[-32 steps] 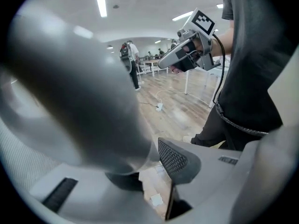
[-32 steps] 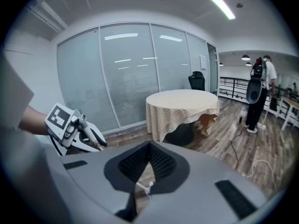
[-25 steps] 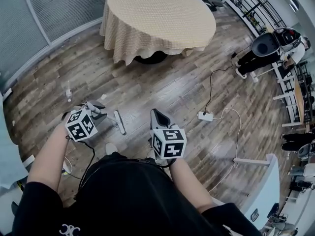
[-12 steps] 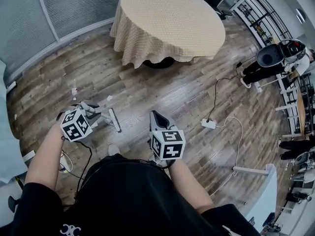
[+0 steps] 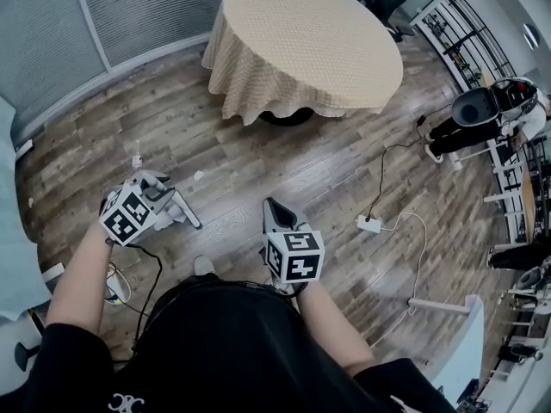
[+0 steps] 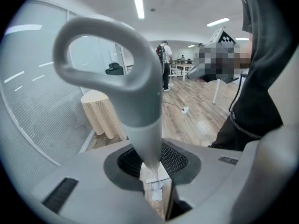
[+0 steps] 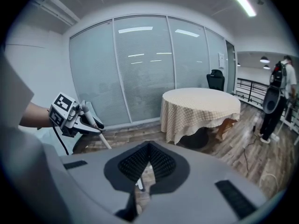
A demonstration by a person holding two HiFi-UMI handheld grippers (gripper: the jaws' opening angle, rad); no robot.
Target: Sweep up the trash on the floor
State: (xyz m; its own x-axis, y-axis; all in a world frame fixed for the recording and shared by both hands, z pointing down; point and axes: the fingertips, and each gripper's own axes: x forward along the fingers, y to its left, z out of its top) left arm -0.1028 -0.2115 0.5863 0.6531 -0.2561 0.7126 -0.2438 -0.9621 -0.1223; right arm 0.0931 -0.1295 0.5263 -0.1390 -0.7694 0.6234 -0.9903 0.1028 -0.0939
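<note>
Wooden planks cover the floor [image 5: 284, 157] of a room walled on one side by frosted glass [image 5: 129, 15]. A round table [image 5: 306, 37] under a beige checked cloth stands against that wall, with a black office chair [image 7: 216, 80] behind it. Small white scraps of trash lie on the boards near the left hand, one [image 5: 136, 160] close to the wall side and another [image 5: 199, 175] a little farther out, both apart from the broom. The left tongs [image 6: 152, 164] are clenched on the broom's grey handle [image 6: 126, 73], which rises from between them and ends in a closed loop. In the head view its pale pole [image 5: 185, 213] slants down from the tongs toward the floor in front of the person. The right tongs [image 7: 145, 164] are pressed together with nothing between them, pointing at the floor well apart from the broom. Each gripper carries a cube, the left one [image 5: 126, 216] and the right one [image 5: 294, 256], printed with black-and-white square patterns. A small white emblem [image 5: 120, 400], too small to read, shows on the person's black shirt. A white power strip [image 5: 368, 224] with a trailing cord lies on the floor to the right, and another person [image 5: 482, 114] stands near the railing beyond it.
</note>
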